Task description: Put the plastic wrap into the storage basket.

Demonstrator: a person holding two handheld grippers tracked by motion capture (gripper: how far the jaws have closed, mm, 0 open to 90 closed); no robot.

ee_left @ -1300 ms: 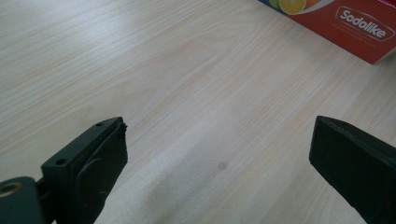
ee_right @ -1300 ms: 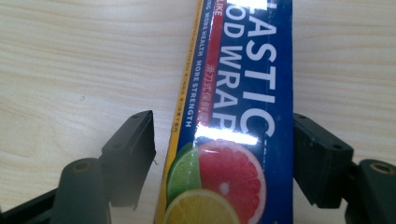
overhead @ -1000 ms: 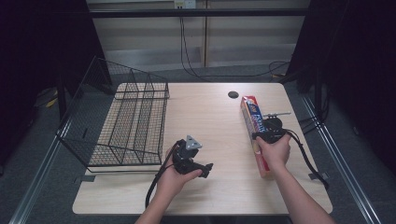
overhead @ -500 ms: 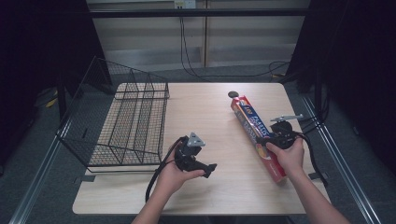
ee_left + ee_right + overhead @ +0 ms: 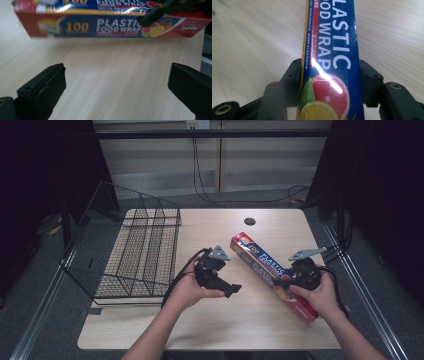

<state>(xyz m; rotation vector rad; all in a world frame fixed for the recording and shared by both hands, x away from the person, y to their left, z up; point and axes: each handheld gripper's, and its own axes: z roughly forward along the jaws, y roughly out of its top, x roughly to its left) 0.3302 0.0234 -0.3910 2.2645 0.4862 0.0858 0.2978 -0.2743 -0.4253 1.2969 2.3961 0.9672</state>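
A long red and blue plastic food wrap box (image 5: 260, 265) lies slanted across the right half of the wooden table (image 5: 210, 330). My right gripper (image 5: 283, 281) is shut on the plastic food wrap box (image 5: 329, 37) near its fruit picture, one jaw on each long side. My left gripper (image 5: 229, 276) is held at the table's middle, left of the box and pointing at it. Its jaws stand wide apart over bare wood, and the left gripper (image 5: 116, 75) is open. Beyond them the box (image 5: 100, 25) lies crosswise.
A black wire basket (image 5: 135, 255) takes up the table's left side, one side folded outward over the edge. A round cable hole (image 5: 250, 221) sits at the back middle. Cables trail from both grippers. Bare wood lies between the left gripper and the box.
The right gripper has drawn the box toward the near right and turned it from nearly straight to slanted. The left gripper has hardly moved.
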